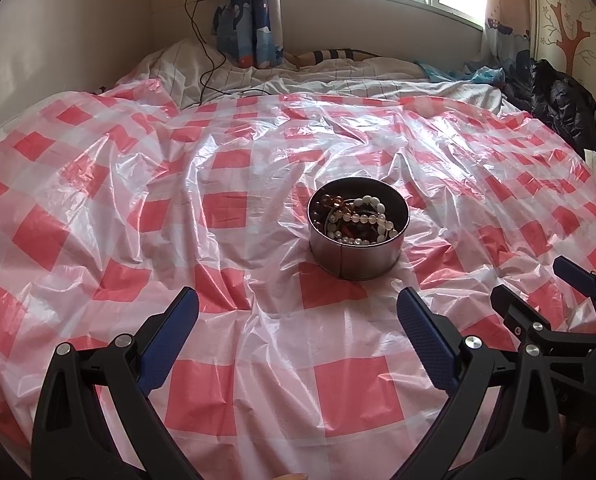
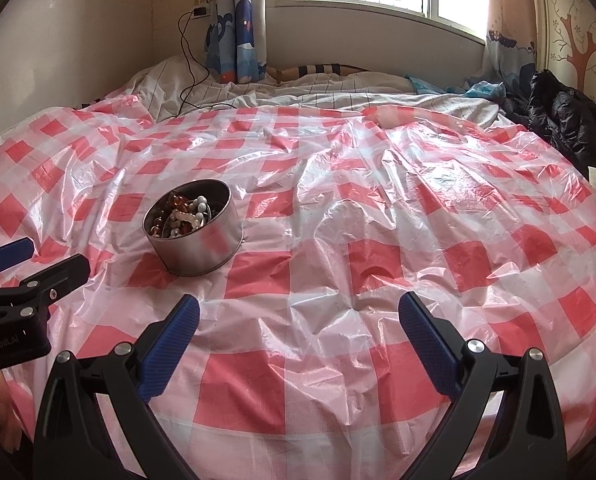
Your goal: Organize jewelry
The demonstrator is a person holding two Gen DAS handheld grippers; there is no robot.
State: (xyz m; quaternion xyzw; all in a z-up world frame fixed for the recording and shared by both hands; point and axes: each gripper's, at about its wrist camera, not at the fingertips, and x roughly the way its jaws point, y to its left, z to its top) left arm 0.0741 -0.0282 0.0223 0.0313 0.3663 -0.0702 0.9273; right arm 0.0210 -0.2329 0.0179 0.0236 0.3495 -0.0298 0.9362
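A round metal tin (image 1: 358, 258) stands on the checked sheet, ahead of my left gripper. It holds a tangle of bead jewelry (image 1: 360, 216): white pearl strands and amber beads. In the right wrist view the tin (image 2: 202, 246) is ahead and to the left, with the jewelry (image 2: 182, 210) inside. My left gripper (image 1: 298, 300) is open and empty, a short way in front of the tin. My right gripper (image 2: 298, 306) is open and empty, to the right of the tin. Each gripper shows at the edge of the other's view, the right one (image 1: 538, 280) and the left one (image 2: 46, 258).
A red-and-white checked plastic sheet (image 1: 218, 208) covers the bed. Behind it lie rumpled white bedding (image 1: 338, 80), a black charging cable (image 1: 206, 60), a blue curtain (image 1: 246, 20) and a black jacket (image 1: 566, 104) at the right. A window is at the back.
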